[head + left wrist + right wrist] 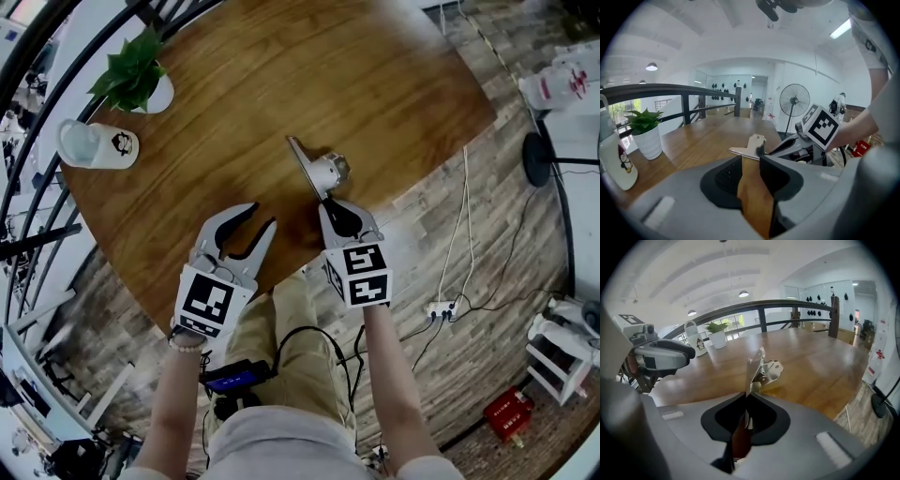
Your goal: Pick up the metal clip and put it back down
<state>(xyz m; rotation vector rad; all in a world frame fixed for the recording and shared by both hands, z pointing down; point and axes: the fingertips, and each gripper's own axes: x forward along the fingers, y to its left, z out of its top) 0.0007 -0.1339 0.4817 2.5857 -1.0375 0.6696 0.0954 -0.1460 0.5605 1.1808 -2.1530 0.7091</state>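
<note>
The metal clip (317, 171) is a shiny spring clip with a long flat plate, on the round wooden table (281, 75) near its front edge. My right gripper (330, 201) is shut on the near end of that plate; in the right gripper view the plate (754, 369) stands on edge out of the meeting jaws (746, 398). My left gripper (263, 216) hangs open to the clip's left with nothing between its jaws. From the left gripper view the clip (751, 145) shows just beyond the open jaws (750, 160).
A potted plant (136, 75) in a white pot and a white cup (94, 145) lying on its side stand at the table's far left. A dark railing (28, 112) curves round the left edge. Cables and a power strip (439, 309) lie on the floor at right.
</note>
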